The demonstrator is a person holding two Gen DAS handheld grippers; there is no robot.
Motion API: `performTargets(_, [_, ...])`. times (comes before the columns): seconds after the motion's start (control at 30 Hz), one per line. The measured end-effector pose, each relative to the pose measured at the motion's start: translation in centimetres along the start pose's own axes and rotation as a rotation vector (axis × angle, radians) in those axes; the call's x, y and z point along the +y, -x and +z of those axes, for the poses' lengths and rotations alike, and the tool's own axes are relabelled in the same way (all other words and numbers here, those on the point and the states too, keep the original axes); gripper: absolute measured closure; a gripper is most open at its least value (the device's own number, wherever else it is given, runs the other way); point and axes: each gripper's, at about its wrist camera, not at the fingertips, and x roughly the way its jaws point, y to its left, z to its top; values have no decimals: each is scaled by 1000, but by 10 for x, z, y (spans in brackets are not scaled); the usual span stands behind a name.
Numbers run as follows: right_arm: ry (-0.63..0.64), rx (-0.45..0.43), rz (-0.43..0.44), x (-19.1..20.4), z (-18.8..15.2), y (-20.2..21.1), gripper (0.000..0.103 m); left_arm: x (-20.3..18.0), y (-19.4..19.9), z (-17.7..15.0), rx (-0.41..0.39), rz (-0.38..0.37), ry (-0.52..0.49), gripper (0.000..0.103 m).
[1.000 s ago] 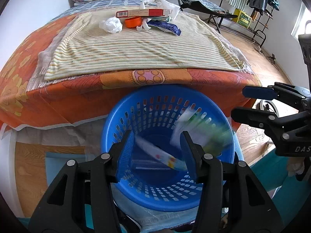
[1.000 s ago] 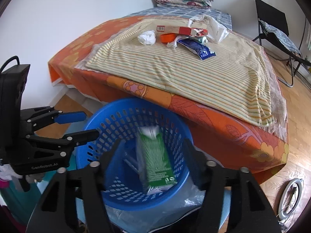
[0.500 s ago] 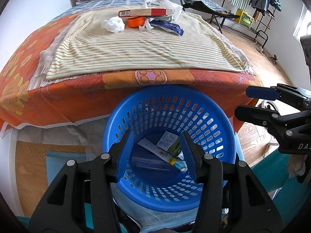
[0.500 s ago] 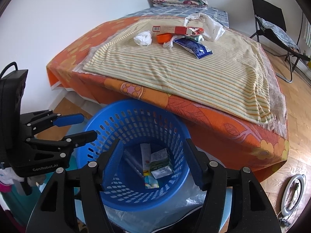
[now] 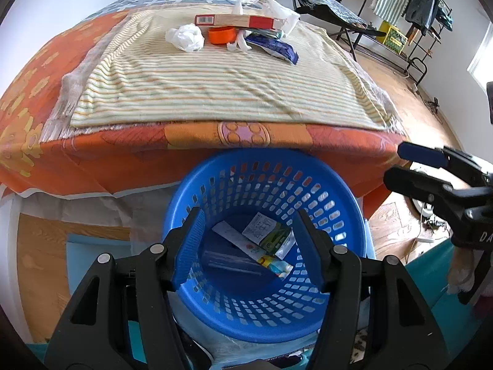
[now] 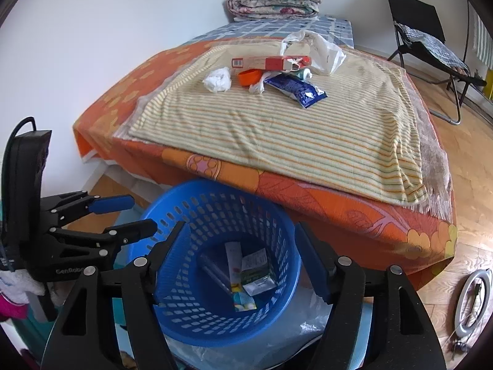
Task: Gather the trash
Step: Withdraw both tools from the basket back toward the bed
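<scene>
A blue plastic basket (image 5: 334, 225) (image 6: 283, 240) stands on the floor against the bed's foot. A green carton (image 5: 271, 236) (image 6: 257, 273) and flat wrappers lie in its bottom. My left gripper (image 5: 246, 234) is open and empty above the basket; it also shows in the right wrist view (image 6: 137, 214). My right gripper (image 6: 240, 246) is open and empty above the basket; it also shows in the left wrist view (image 5: 400, 166). On the bed's far end lie a crumpled white tissue (image 5: 185, 37) (image 6: 217, 80), an orange lid (image 5: 221, 35), a long red and tan box (image 5: 238, 21) (image 6: 271, 61), a blue packet (image 5: 275, 48) (image 6: 297, 88) and a white plastic bag (image 6: 320, 49).
The bed has an orange cover (image 5: 92, 151) and a striped blanket (image 5: 215, 89). A folded quilt (image 6: 274, 0) lies at its head. A black folding chair (image 6: 425, 40) and a clothes rack (image 5: 413, 9) stand to the right on the wooden floor. A ring light (image 6: 471, 302) lies on the floor.
The green carton dropped from mid-air into the basket and came to rest on its bottom. Both grippers have stayed open and have lifted slightly, showing more of the bed.
</scene>
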Motion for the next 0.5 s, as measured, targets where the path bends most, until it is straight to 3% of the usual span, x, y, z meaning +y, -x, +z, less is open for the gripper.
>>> performTargets(0.37, [-93, -27, 63, -25, 29, 6, 31, 9, 12, 49, -41, 16, 13, 42])
performTargets(0.5, [-142, -48, 92, -36, 41, 8, 23, 15, 18, 73, -65, 37, -11, 42])
